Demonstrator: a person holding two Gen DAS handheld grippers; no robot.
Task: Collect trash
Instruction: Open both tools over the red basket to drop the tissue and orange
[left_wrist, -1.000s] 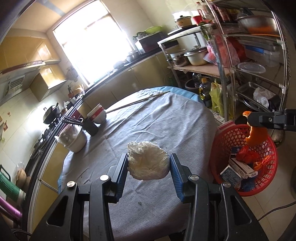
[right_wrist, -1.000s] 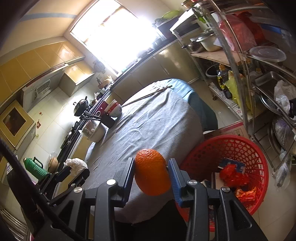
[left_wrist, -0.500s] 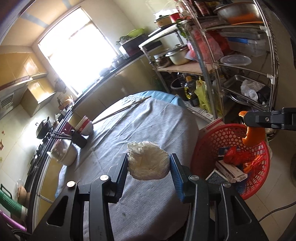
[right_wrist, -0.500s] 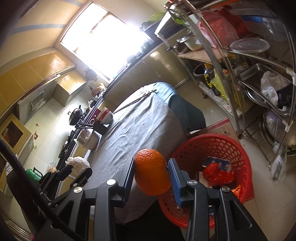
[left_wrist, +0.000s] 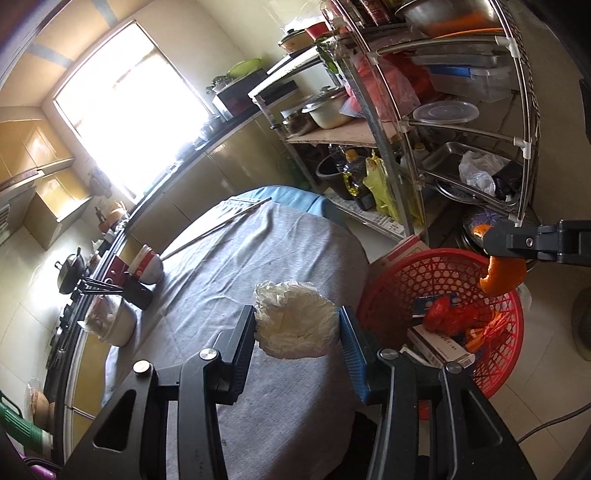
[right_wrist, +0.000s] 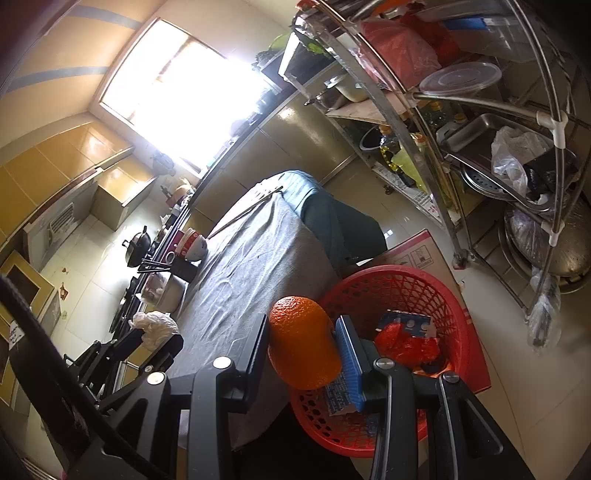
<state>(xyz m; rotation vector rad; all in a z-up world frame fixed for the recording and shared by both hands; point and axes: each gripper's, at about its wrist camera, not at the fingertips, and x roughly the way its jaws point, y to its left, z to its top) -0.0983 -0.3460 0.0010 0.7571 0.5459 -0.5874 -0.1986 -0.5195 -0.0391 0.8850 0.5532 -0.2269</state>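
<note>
Grey cloth: covers the table (left_wrist: 236, 258), which carries bowls (left_wrist: 147, 264) and long chopsticks (left_wrist: 221, 225) at its far side.
Left gripper (left_wrist: 297, 328): fingers clamped on a crumpled white tissue wad (left_wrist: 295, 321), held above the table near its edge.
Right gripper (right_wrist: 303, 345): fingers closed on a piece of orange peel (right_wrist: 301, 341), held over the rim of the basket.
Red basket (right_wrist: 399, 284): stands on the floor just beside the table, with a red wrapper (right_wrist: 404, 345) and small cartons (left_wrist: 441, 345) inside.
Metal rack (left_wrist: 461, 129): behind the basket, loaded with pots, containers and bags.
</note>
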